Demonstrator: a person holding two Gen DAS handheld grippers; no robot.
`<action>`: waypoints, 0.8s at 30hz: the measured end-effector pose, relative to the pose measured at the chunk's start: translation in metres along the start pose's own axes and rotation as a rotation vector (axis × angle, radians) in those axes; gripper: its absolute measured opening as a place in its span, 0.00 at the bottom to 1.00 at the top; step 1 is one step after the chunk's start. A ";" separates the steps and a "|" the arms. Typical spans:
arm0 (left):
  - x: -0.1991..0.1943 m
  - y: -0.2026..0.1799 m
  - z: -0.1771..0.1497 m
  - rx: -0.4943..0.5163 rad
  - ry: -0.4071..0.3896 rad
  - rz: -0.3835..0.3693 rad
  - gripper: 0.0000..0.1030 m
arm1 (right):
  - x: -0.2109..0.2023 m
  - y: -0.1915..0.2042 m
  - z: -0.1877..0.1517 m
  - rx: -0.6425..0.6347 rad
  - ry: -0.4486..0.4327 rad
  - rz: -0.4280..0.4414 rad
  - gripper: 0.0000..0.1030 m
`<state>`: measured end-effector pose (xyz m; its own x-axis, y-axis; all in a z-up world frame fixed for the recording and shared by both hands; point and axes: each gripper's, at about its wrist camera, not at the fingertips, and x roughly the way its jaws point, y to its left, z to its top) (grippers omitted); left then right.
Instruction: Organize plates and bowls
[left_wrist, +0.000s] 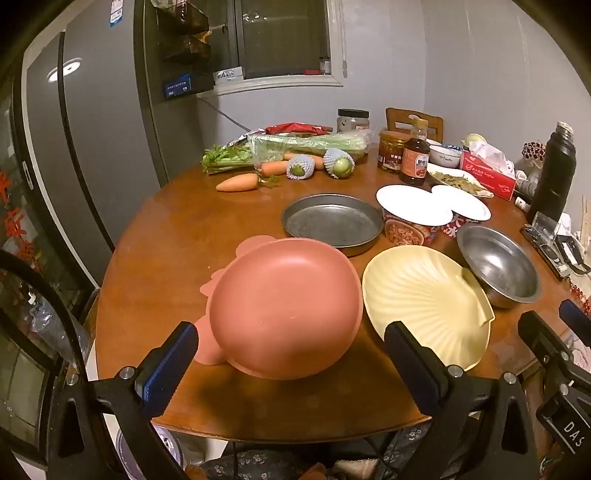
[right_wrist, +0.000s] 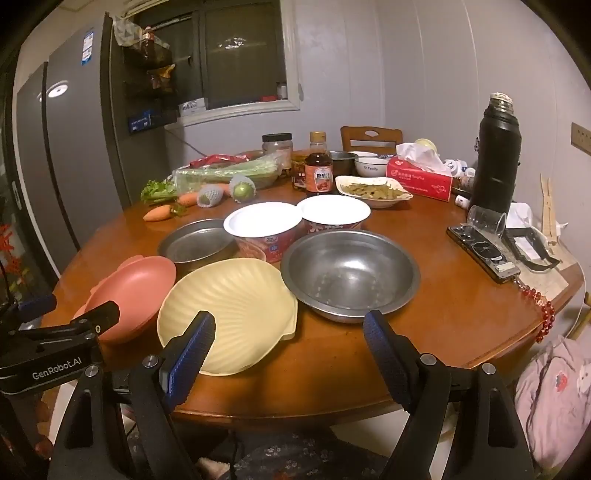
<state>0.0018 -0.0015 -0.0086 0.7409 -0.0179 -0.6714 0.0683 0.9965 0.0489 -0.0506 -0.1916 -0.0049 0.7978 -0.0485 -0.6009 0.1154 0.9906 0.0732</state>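
A pink bowl (left_wrist: 286, 308) (right_wrist: 129, 295) sits tilted on a pink mat near the round wooden table's front edge. Beside it on the right lies a cream shell-shaped plate (left_wrist: 424, 299) (right_wrist: 229, 310). A steel bowl (left_wrist: 496, 264) (right_wrist: 349, 273) stands right of the plate, and a flat steel pan (left_wrist: 332, 221) (right_wrist: 195, 243) sits behind. My left gripper (left_wrist: 291, 354) hovers open just in front of the pink bowl, nothing between its fingers. My right gripper (right_wrist: 290, 343) is open above the table's front edge, between the shell plate and the steel bowl, touching neither.
Two lidded noodle cups (right_wrist: 266, 229) stand mid-table. Behind are carrots (left_wrist: 236, 182), celery, netted fruit, sauce bottles (right_wrist: 318, 173), a dish of greens, a tissue box (right_wrist: 421, 179) and a black flask (right_wrist: 496, 155). A phone and beads lie at the right edge. A fridge (left_wrist: 99, 147) stands left.
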 end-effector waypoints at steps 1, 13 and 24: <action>-0.002 -0.002 0.002 0.004 0.002 0.002 0.98 | 0.001 0.000 0.000 0.000 0.000 0.001 0.81; -0.007 -0.005 0.003 0.018 0.001 -0.004 0.98 | 0.000 -0.001 -0.001 -0.008 0.006 -0.007 0.81; -0.007 -0.003 0.003 0.018 0.009 -0.016 0.98 | -0.001 0.000 -0.001 -0.014 0.005 -0.006 0.81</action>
<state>-0.0015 -0.0050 -0.0022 0.7334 -0.0326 -0.6790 0.0922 0.9944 0.0519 -0.0518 -0.1915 -0.0048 0.7944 -0.0542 -0.6050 0.1120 0.9920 0.0581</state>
